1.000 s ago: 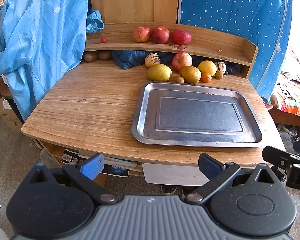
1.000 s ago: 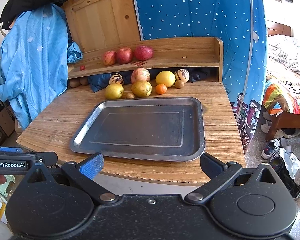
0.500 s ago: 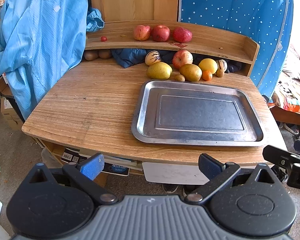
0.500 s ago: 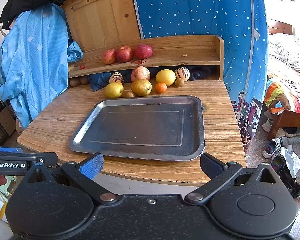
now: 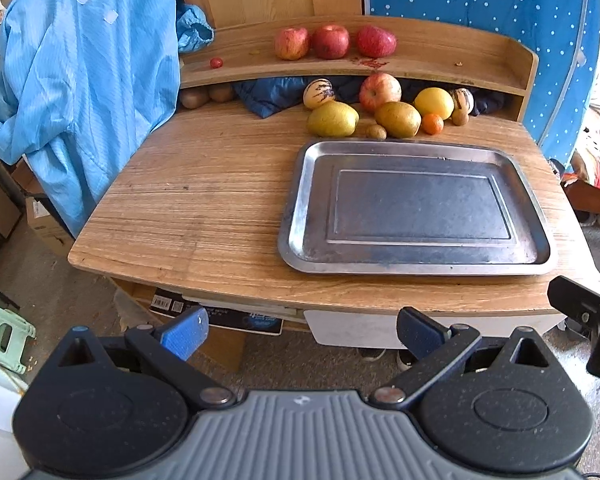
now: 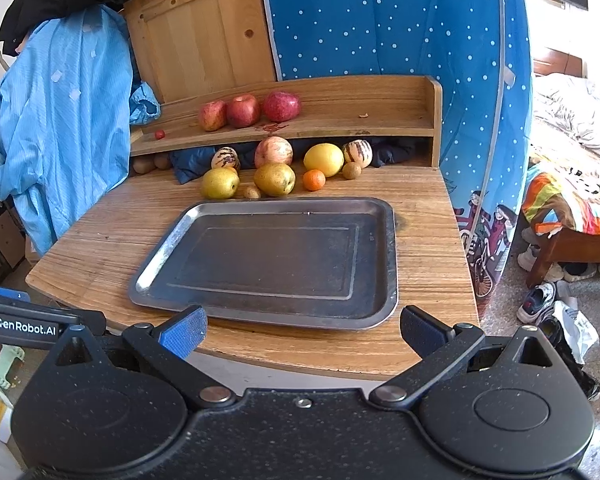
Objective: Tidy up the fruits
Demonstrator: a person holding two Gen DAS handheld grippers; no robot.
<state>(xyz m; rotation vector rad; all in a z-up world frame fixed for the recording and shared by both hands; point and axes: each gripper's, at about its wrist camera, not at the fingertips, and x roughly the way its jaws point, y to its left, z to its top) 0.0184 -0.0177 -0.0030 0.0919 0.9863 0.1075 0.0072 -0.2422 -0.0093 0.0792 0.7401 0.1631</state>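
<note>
Jaws of left gripper (image 5: 302,332) spread wide, holding nothing; same for right gripper (image 6: 302,330), wide apart and empty. Since one second ago, both moved only a little closer to the desk (image 5: 204,200); fruits not touched. Left to right behind the empty metal tray (image 5: 296,200): striped melon (image 5: 319,93), yellow pear (image 5: 332,119), apple (image 5: 380,91), second pear (image 5: 398,119), lemon (image 5: 434,102), small orange (image 5: 432,124). Three red apples (image 5: 331,41) up on the shelf. Probably just the approach: task hardly begun, no fruit chosen yet.
</note>
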